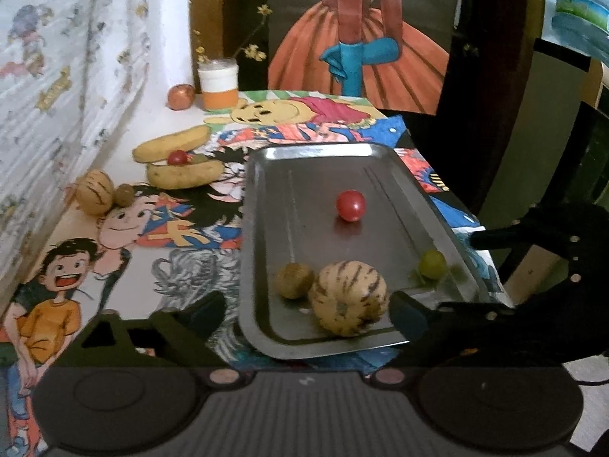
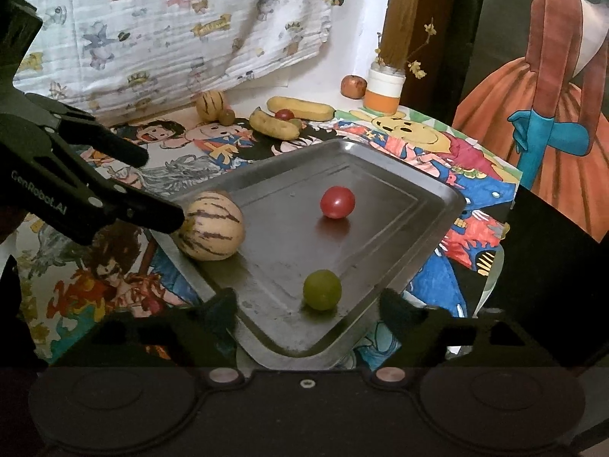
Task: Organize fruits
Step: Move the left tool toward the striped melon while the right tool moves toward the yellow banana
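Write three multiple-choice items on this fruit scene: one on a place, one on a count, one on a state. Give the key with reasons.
1. Where does the red tomato lie?
A. In the metal tray
B. Beside the jar
C. On the cloth

2. How many fruits lie in the tray, by the left wrist view?
A. Two
B. Four
C. Six

3. How do the right gripper's jaws stand?
A. Shut on the green fruit
B. Shut on nothing
C. Open, with the green fruit loose ahead of them

Key: 1 A, it sits mid-tray. 2 B, tomato, green fruit, striped melon and brown fruit. 3 C, both fingertips stand wide apart, clear of the fruit.
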### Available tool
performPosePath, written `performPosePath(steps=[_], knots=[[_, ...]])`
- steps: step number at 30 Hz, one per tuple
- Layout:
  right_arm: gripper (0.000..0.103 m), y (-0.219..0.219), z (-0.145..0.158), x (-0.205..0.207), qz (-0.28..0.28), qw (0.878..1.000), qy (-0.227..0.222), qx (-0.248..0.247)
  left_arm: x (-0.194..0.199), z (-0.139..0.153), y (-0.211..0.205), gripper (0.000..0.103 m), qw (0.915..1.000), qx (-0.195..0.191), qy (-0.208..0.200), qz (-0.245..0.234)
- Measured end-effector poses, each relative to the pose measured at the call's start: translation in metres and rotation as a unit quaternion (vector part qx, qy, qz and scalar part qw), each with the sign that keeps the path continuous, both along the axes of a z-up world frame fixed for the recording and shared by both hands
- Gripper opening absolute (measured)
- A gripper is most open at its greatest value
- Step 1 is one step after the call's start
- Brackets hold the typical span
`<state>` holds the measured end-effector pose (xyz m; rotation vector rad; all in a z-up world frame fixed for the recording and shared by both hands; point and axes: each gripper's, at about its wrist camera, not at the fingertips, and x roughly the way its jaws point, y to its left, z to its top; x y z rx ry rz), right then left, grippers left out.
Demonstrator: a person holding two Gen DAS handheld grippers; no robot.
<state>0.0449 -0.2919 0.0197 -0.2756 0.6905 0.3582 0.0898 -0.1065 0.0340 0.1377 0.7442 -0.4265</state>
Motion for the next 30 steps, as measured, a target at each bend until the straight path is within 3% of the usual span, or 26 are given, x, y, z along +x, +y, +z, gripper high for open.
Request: performPosePath(steps=[5, 13, 18, 20, 30], knots=[[0.099, 0.000, 0.006, -0.008, 0.000, 1.000, -0.001, -0.005, -0.003, 0.002, 0.013, 0.103, 0.9997, 0.007, -0.009, 0.022], [0.102, 0.004, 0.009, -0.014, -0.007, 1.000, 0.021, 0.006, -0.006, -0.003, 0.033, 0.103, 0.9989, 0.012, -0.002, 0.045], [0.102, 0.002, 0.025, -0.009, 0.010, 0.989, 0.088, 0.116, -0.001, -0.006, 0.043, 0.103, 0.9976, 0.024, 0.015, 0.063], [0.102, 0.006, 0.035, -0.007, 0.017, 0.985, 0.098, 0.139, 0.003, -0.005, 0.049, 0.103, 0.9968, 0.024, 0.017, 0.075], [0.102, 0.041, 0.075, 0.006, 0.059, 0.992, 0.056, 0.101, 0.022, 0.014, 0.082, 0.103, 0.9931, 0.032, 0.004, 0.112]])
